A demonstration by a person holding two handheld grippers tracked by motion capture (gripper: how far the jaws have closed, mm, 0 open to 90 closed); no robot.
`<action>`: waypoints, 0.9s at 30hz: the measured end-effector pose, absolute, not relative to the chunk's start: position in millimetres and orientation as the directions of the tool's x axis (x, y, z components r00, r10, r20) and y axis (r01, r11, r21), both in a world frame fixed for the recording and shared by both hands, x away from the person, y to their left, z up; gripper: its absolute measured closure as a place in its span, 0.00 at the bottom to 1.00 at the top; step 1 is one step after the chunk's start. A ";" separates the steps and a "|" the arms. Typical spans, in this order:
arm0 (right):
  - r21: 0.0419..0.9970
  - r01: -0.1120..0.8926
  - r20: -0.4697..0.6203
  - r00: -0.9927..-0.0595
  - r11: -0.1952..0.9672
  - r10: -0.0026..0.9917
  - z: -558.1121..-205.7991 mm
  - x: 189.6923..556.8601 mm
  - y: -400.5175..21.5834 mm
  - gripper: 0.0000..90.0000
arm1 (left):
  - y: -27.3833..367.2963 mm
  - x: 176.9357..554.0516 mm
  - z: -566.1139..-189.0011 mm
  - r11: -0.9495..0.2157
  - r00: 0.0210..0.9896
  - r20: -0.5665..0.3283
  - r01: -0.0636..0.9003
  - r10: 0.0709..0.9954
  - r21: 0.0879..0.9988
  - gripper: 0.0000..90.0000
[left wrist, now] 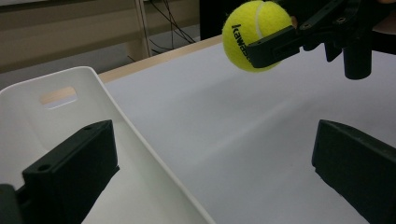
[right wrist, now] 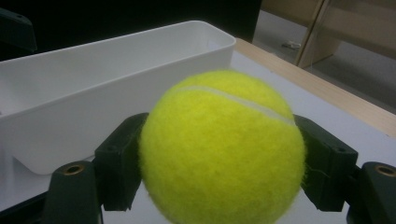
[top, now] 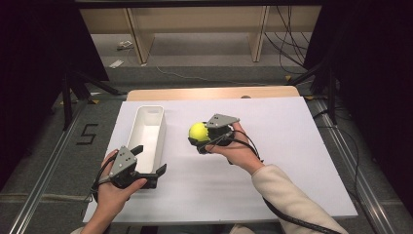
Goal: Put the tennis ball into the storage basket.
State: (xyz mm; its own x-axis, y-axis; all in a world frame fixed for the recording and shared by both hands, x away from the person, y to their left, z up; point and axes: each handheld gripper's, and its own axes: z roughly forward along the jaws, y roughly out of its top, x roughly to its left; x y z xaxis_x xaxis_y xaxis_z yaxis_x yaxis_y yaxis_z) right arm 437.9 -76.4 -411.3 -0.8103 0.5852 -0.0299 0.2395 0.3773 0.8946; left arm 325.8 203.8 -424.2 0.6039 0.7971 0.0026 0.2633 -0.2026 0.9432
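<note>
A yellow tennis ball [top: 198, 131] hangs just above the white table sheet [top: 282, 146], with my right gripper [top: 198, 138] shut on it. In the right gripper view the ball [right wrist: 224, 149] is pinched on both sides by my right gripper [right wrist: 219, 170]. A long white bin [top: 163, 127] lies to the ball's left, with nothing in the parts of it I can see. My left gripper [top: 150, 159] stands open at the bin's near end. In the left gripper view my left gripper [left wrist: 210, 161] straddles the bin's right wall [left wrist: 140, 140], one jaw inside and one over the sheet. The ball [left wrist: 254, 32] shows beyond.
The white sheet covers a wooden table whose far edge [top: 209, 92] shows. Black stands [top: 68, 92] and cables [top: 287, 44] sit on the floor at both sides. Light wooden furniture legs [top: 139, 39] stand beyond the table.
</note>
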 end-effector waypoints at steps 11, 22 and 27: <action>0.896 0.240 -0.022 -0.817 0.374 0.577 -410.3 437.3 -68.5 0.30 | 204.4 325.8 -424.0 -0.203 0.603 0.004 0.262 0.798 0.943 0.00; 0.896 0.240 -0.019 -0.819 0.374 0.573 -409.1 437.7 -65.5 0.30 | 204.0 326.1 -424.2 -0.203 0.605 0.003 0.262 0.796 0.943 0.00; 0.897 0.237 -0.020 -0.820 0.372 0.572 -409.1 438.1 -64.3 0.30 | 203.9 326.3 -424.2 -0.201 0.605 0.002 0.262 0.797 0.944 0.00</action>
